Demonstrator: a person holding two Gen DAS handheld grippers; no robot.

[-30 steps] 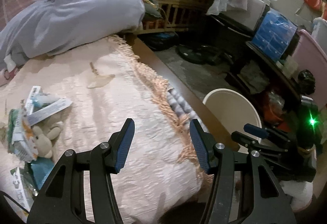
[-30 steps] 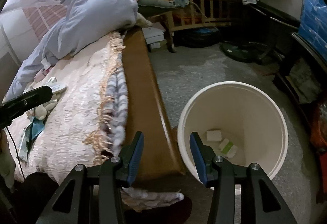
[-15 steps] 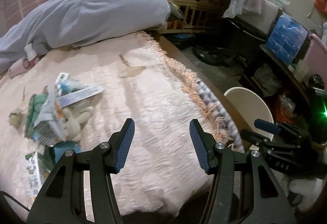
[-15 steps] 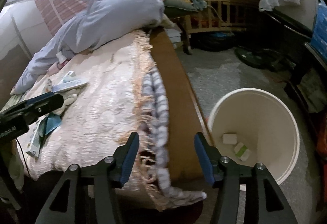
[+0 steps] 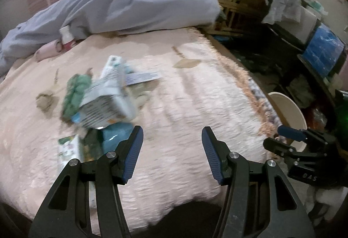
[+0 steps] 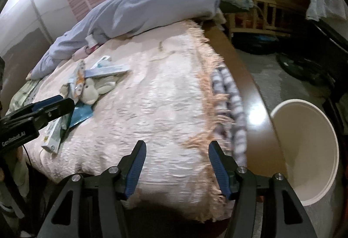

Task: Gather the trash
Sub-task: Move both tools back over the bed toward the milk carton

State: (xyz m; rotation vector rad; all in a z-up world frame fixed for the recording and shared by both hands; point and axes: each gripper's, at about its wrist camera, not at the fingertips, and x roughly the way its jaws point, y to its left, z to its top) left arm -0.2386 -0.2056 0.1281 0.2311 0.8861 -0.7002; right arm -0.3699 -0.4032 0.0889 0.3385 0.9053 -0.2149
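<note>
Trash pile (image 5: 104,99) sits on the bed (image 5: 184,107), a jumble of cardboard boxes, flat packets & a teal wrapper (image 5: 115,135), w/ a small plush toy (image 6: 93,90) mixed in and a green knit thing (image 5: 76,90) just beside it. Bin (image 6: 308,151) is on the floor off the bed's far edge from the pile, well apart from it.

Step in hand, as I read it: reach for the next piece. To do it well, pick one loose item at the pile's near edge, e.g. the teal wrapper or the flat box (image 5: 69,148) beside it, come down w/ jaws straddling a thin side, and don't snag the blanket or the toy, which prob. isn't trash.

Left hand-held gripper (image 5: 171,148) hangs just beside the pile, jaws spread, nothing between them; the teal wrapper is right by its left finger. Right hand-held gripper (image 6: 176,164) is over the bed between pile & bin, jaws spread and empty, well apart from the pile.
</note>
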